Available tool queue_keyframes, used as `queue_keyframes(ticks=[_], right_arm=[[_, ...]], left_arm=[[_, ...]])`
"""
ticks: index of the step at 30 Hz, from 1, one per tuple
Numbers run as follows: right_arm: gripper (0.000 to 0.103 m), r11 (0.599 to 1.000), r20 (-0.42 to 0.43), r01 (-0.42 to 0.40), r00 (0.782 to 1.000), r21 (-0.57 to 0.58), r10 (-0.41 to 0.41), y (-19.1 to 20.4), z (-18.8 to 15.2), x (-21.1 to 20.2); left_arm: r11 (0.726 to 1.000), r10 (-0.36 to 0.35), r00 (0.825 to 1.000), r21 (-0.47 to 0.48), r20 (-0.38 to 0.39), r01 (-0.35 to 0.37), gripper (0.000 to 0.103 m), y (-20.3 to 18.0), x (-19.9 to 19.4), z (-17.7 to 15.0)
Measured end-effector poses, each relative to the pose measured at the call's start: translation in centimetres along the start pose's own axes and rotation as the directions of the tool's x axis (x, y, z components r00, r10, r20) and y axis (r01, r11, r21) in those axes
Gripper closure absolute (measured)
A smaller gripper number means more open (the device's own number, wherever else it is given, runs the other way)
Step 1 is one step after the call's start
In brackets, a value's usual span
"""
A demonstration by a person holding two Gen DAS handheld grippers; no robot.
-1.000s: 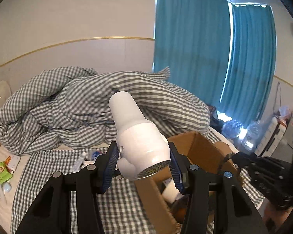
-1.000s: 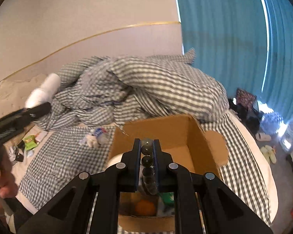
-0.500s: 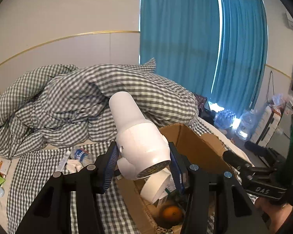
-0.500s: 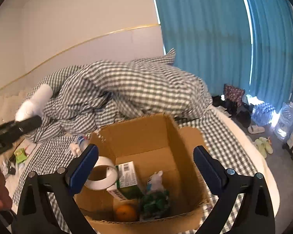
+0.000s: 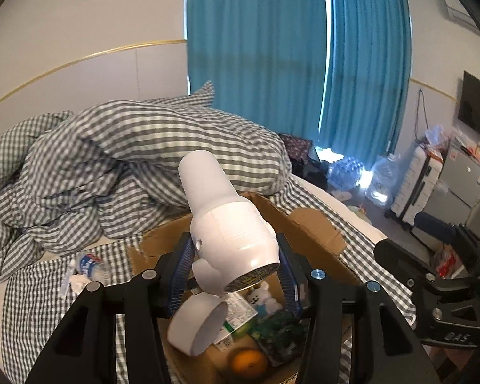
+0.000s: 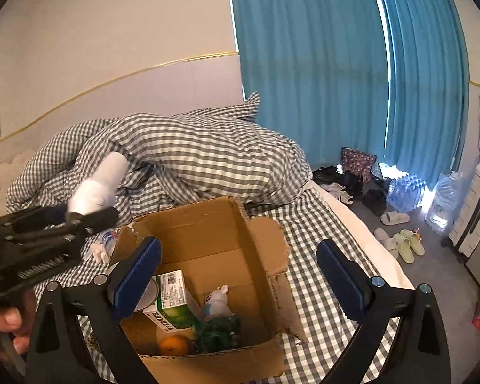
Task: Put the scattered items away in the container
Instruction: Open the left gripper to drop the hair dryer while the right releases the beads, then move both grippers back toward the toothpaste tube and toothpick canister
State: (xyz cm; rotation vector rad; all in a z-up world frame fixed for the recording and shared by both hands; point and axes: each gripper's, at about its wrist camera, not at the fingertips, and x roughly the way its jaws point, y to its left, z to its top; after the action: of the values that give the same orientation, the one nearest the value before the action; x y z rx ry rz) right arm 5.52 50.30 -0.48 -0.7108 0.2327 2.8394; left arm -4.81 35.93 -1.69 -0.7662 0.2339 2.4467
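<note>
1. The white bottle [image 5: 227,233], clamped in the left tool [image 5: 235,275], has been carried over the cardboard box [image 5: 310,224] on the bed [image 6: 320,275].
2. The right tool [image 6: 238,275], emptied, has been spread wide.
3. The bottle is best lowered before release, clear of the tape roll [image 5: 196,328].

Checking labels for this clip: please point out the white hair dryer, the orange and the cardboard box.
white hair dryer [image 5: 230,240]: left wrist view, on its rounded body between the pads.
orange [image 6: 175,345]: right wrist view, middle of the fruit.
cardboard box [image 6: 208,224]: right wrist view, inner face of the far wall.
</note>
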Motion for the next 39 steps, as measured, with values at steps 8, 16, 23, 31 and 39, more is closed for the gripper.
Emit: queue_keyframes(ticks=[8, 16, 23, 31, 39], right_arm=[[0.005, 1.000, 0.010, 0.013, 1.000, 0.006, -0.013, -0.3, 0.1, -0.6], [0.005, 1.000, 0.013, 0.002, 1.000, 0.001, -0.002, 0.7, 0.1, -0.7], [0.005, 1.000, 0.025, -0.010, 1.000, -0.016, 0.011, 2.1, 0.5, -1.0], [0.003, 0.998, 0.036, -0.037, 0.999, -0.048, 0.039, 5.9, 1.3, -1.1], [0.000, 0.993, 0.050, -0.081, 0.995, -0.086, 0.086, 11.5, 2.2, -1.0]], left_arm=[[0.999, -0.019, 1.000, 0.031, -0.025, 0.020, 0.046, -1.0, 1.2, 0.2], [0.999, 0.010, 1.000, 0.032, 0.020, -0.010, 0.023, 0.1, -0.1, 0.5], [0.999, 0.032, 0.999, 0.010, 0.028, -0.032, 0.018, 1.8, -1.0, 0.3], [0.996, 0.088, 0.995, -0.038, 0.042, -0.086, 0.013, 6.3, -3.4, -0.3], [0.976, 0.183, 0.981, -0.130, 0.059, -0.174, 0.004, 13.8, -6.9, -1.7]])
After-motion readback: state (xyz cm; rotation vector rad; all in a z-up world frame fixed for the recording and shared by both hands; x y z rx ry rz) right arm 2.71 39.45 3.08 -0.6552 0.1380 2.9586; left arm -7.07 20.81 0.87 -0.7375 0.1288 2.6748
